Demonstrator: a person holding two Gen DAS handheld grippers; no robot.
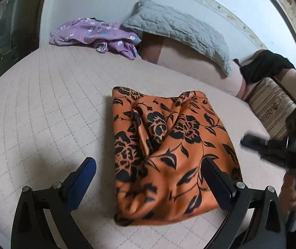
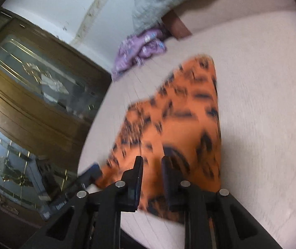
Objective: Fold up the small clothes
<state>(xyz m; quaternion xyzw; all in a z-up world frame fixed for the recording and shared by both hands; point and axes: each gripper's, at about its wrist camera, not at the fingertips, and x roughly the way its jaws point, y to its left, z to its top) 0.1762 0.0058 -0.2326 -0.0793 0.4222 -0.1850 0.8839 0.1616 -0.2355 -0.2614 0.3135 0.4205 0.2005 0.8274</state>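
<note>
Left gripper [image 1: 148, 178] spread wide and holding nothing, hovering over the near edge of the orange satin garment with black flower print [image 1: 168, 145]; right gripper [image 2: 152, 166] narrowed to a slim gap, nothing visibly pinched, blurred above the same cloth. Garment lying on the pale pink quilted bed cover [image 1: 44, 103], seemingly folded into a rough rectangle but rumpled down the middle. Probably smoothing or another fold left, plus the crumpled purple flowered garment [image 1: 98, 35] waiting by the grey quilted pillow [image 1: 179, 29].

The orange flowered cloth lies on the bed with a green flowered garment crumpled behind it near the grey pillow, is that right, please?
Not quite: the crumpled garment is purple, not green, as the left wrist view shows. The orange flowered cloth does lie on the bed, with that garment behind it near the grey pillow.
</note>
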